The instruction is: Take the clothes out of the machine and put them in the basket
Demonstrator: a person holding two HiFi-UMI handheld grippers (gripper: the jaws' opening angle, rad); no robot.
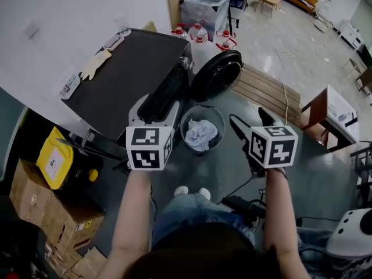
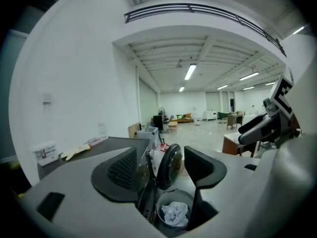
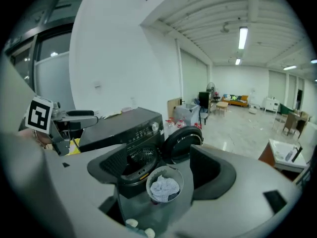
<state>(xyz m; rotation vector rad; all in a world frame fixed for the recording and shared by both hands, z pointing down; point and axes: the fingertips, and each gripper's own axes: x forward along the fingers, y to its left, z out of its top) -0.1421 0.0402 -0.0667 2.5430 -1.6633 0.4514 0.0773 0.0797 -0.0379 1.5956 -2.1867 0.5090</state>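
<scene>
In the head view, the basket (image 1: 187,121) sits on the floor with crumpled pale clothes (image 1: 201,133) inside. The machine (image 1: 128,74) lies at its 10 o'clock, with the open door (image 1: 216,74) at 1 o'clock. The left tongs (image 2: 159,170) at 9 o'clock and the right tongs (image 1: 251,121) at 3 o'clock both hang part open, gripping nothing.

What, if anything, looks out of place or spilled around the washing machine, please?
Nothing looks spilled or damaged. The basket stands upright before the open door with clothes inside. The only stray item is a pale glove lying on top of the washing machine.
</scene>
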